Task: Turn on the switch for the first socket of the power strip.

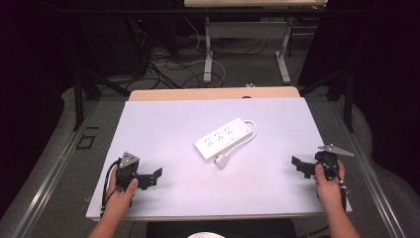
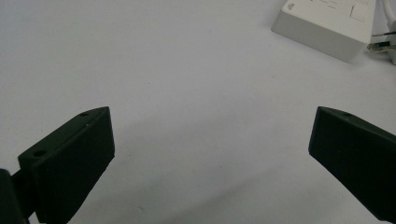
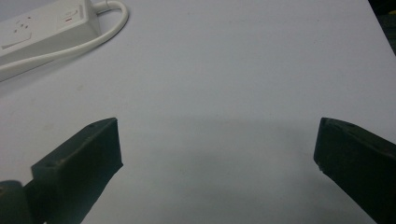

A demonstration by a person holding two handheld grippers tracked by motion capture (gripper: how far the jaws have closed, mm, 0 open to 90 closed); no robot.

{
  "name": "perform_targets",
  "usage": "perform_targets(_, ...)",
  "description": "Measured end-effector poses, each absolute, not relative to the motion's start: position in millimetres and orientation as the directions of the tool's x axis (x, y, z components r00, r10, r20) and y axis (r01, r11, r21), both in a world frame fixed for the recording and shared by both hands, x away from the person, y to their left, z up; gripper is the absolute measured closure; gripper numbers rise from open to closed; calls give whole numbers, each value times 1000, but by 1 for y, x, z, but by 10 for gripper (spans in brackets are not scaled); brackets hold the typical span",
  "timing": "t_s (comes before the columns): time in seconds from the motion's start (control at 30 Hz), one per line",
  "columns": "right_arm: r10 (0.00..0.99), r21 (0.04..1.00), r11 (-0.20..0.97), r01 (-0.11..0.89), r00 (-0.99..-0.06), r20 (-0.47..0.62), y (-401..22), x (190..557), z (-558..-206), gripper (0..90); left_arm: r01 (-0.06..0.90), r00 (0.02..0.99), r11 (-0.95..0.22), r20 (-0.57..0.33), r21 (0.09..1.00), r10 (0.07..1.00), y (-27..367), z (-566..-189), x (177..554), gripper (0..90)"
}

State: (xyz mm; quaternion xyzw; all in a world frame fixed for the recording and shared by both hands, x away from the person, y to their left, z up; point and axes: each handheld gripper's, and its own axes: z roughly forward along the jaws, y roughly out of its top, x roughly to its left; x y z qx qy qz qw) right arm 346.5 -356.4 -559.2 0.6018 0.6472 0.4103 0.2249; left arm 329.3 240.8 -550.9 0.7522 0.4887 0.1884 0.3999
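Note:
A white power strip lies slanted in the middle of the white table top, its cable looped along its near side and ending in a plug. My left gripper rests near the front left, open, jaws spread wide with nothing between them; the left gripper view catches one end of the power strip and the plug at the top right. My right gripper sits at the front right, open and empty. In the right gripper view the power strip and its cable lie at top left.
The table top ends in a wooden edge at the back. Beyond it stand table legs and loose floor cables. Metal rails run along both sides of the table.

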Motion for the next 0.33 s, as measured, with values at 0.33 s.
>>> perform_targets(0.33, 965, 803, -69, 592, -165, 205, -356, 346, -559, 2, 580, 453, -196, -113, 790, 884, 239, -552, 330, 2)
